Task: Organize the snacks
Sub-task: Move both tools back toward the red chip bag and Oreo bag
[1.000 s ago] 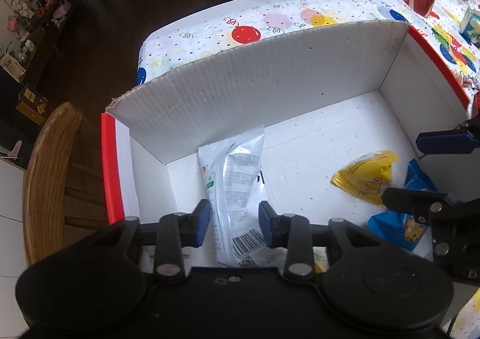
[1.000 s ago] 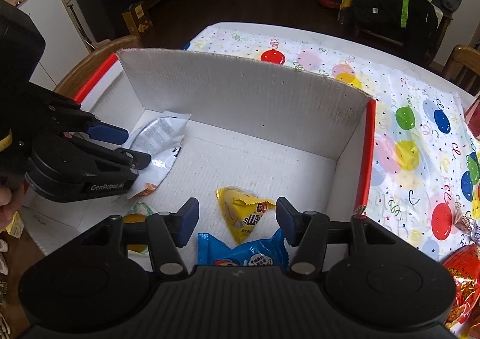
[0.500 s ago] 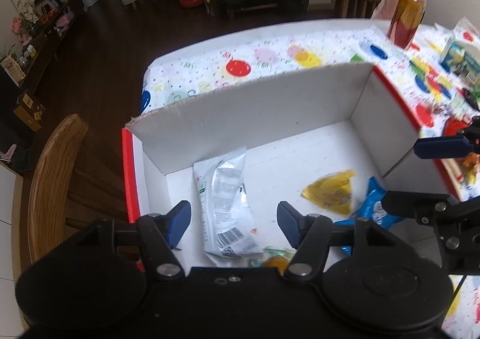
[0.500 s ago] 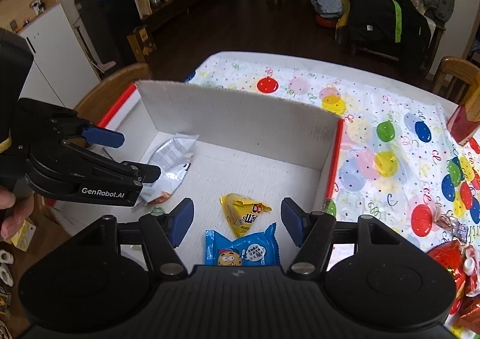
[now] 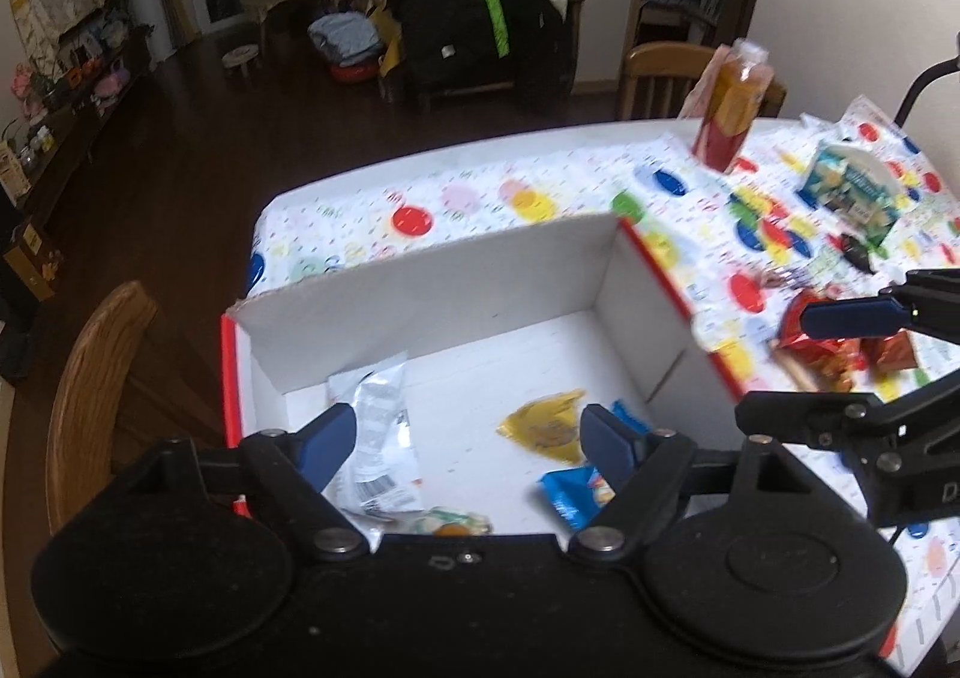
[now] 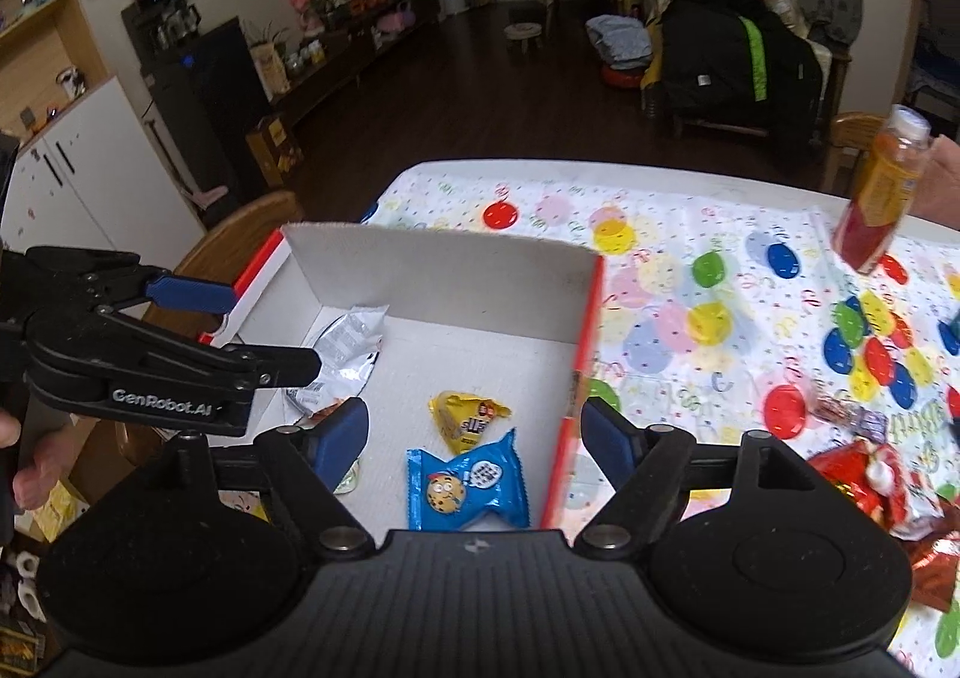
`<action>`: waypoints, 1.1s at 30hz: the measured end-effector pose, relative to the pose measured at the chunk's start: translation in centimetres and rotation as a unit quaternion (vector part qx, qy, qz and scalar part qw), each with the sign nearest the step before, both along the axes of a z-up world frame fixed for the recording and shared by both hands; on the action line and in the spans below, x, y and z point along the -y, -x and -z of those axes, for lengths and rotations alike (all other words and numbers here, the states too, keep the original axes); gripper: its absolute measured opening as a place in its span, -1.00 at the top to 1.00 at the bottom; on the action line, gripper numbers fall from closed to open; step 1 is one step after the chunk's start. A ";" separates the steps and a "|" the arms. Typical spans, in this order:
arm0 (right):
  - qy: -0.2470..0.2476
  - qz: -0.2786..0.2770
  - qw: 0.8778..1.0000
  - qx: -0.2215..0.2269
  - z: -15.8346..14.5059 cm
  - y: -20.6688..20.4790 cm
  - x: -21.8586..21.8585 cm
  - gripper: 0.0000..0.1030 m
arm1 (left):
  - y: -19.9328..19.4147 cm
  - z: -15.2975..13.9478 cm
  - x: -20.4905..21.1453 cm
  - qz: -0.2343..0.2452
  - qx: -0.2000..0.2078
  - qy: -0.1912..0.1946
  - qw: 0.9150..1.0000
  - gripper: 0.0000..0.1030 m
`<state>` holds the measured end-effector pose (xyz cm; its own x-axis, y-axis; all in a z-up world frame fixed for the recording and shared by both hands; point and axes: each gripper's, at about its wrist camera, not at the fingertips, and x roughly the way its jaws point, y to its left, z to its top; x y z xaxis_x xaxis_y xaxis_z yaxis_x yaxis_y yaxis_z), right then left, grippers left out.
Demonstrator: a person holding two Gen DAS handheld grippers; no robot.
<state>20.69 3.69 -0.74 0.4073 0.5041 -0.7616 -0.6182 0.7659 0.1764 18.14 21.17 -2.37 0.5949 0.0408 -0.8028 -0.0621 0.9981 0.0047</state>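
A white cardboard box [image 5: 432, 288] [image 6: 444, 276] with red edges stands on the balloon-print tablecloth. Inside lie a silver packet [image 5: 378, 438] [image 6: 348, 342], a yellow packet [image 5: 543, 426] [image 6: 465, 420], a blue cookie packet [image 5: 570, 498] [image 6: 468, 483] and a small green-orange snack [image 5: 450, 522]. My left gripper [image 5: 468, 444] hangs open above the box with nothing between its fingers. My right gripper [image 6: 474, 438] is open too, above the box's right side. Red snack bags [image 5: 834, 342] [image 6: 870, 486] lie on the cloth to the right of the box.
A bottle of orange drink [image 5: 729, 111] [image 6: 879, 198] stands at the far right of the table, with a blue-green box [image 5: 846, 192] near it. A wooden chair [image 5: 90, 402] sits close to the box's left side. Dark floor lies beyond the table.
My left gripper opened and let go of the silver packet, which now lies in the box. Both grippers rose and pulled back, and the right one shifted toward the box's right wall.
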 end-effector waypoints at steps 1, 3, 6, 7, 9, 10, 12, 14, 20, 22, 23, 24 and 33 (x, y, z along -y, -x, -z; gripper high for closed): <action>-0.003 0.004 1.000 0.002 -0.3 0.1 0.5 -0.53 | 0.1 -0.3 0.3 0.002 0.004 0.002 1.000 -0.63; -0.010 0.012 1.000 0.007 -0.8 0.3 1.6 -0.53 | 0.4 -0.8 1.1 0.008 0.012 0.002 1.000 -0.65; -0.020 0.027 0.999 0.009 -1.4 0.5 3.3 -0.54 | 0.7 -1.4 2.3 0.016 0.020 0.005 1.000 -0.68; -0.022 0.031 0.999 0.008 -1.6 0.5 3.9 -0.54 | 0.8 -1.6 2.8 0.020 0.023 0.006 1.000 -0.71; -0.027 0.037 0.999 0.011 -1.9 0.6 5.0 -0.54 | 0.8 -2.0 3.8 0.027 0.030 0.007 0.999 -0.75; -0.029 0.040 0.999 0.013 -2.0 0.7 5.6 -0.54 | 0.8 -2.2 4.3 0.031 0.033 0.008 0.999 -0.76; -0.032 0.045 0.998 0.016 -2.2 0.7 7.0 -0.55 | 0.9 -2.5 5.5 0.038 0.039 0.011 0.998 -0.80; -0.036 0.052 0.998 0.017 -2.3 0.6 8.4 -0.55 | 0.8 -2.8 6.7 0.043 0.045 0.015 0.998 -0.84; -0.041 0.072 0.996 0.016 -2.3 0.0 13.6 -0.55 | 0.6 -3.2 10.7 0.055 0.067 0.030 0.996 -0.96; -0.034 0.077 0.996 0.017 -2.1 -0.3 15.3 -0.55 | 0.5 -3.3 12.1 0.054 0.077 0.038 0.995 -0.99; -0.032 0.080 0.996 0.016 -1.9 -0.4 16.2 -0.55 | 0.3 -3.2 12.8 0.052 0.080 0.043 0.994 -0.99; -0.029 0.082 0.996 0.015 -1.7 -0.6 17.2 -0.55 | 0.1 -3.2 13.5 0.050 0.082 0.047 0.994 -0.99; -0.010 0.095 0.995 0.005 0.4 -2.2 24.7 -0.55 | -2.7 -1.2 19.9 0.047 0.068 0.059 0.995 -0.99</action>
<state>22.88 -21.05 -1.15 0.5046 0.4321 -0.7475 -0.4640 0.8658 0.1873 20.80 1.26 -1.22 0.6957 -0.1099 -0.7099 0.0392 0.9926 -0.1152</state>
